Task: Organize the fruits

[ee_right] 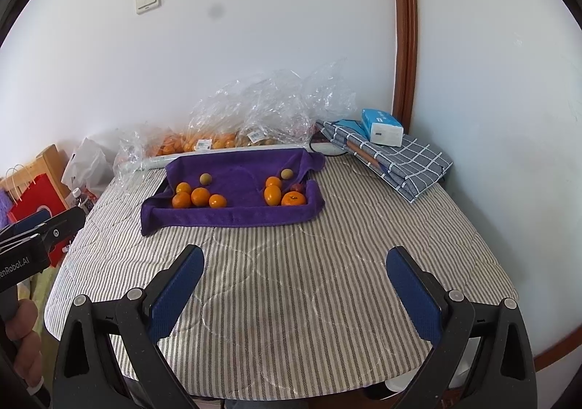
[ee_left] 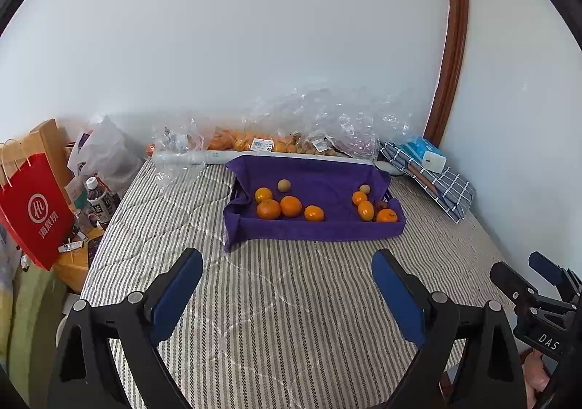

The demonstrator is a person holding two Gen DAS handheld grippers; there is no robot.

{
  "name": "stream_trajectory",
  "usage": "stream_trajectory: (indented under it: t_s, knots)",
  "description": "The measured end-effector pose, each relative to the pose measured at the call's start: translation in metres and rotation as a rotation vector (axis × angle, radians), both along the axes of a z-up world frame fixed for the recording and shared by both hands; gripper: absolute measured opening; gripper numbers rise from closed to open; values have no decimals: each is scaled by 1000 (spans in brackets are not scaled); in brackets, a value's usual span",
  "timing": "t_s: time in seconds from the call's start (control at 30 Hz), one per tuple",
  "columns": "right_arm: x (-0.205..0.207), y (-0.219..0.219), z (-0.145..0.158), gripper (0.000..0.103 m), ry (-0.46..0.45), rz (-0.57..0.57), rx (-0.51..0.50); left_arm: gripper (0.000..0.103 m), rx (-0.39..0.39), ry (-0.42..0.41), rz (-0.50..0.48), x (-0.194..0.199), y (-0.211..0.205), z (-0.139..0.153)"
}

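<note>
Fruit waited in a towel-lined tray, both grippers empty and spread wide.

Well ahead of the left gripper (ee_left: 287,274) and right gripper (ee_right: 294,271), jaws apart on nothing, the purple towel (ee_left: 313,176) draped soft over a tray whose walls stayed almost wholly hidden. The oranges (ee_left: 291,206) clustered at its two ends probably felt firm, light and prone to rolling, best pinched across the middle. Two small tan fruits (ee_left: 284,185) looked more delicate. One reddish fruit (ee_right: 297,187) was half hidden.
</note>
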State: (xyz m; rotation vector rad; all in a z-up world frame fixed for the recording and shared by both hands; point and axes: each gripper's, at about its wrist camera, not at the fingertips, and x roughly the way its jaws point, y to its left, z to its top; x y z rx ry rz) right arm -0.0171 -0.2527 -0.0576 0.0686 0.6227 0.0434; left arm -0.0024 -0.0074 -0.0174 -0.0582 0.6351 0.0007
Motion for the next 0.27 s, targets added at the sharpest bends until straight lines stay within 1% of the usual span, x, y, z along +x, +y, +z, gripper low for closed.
stream_trajectory:
  t_s: [0.27]
  knots:
    - [2,4,-1,99,0,6,-2,94,-1,2,-2,1,-1,1]
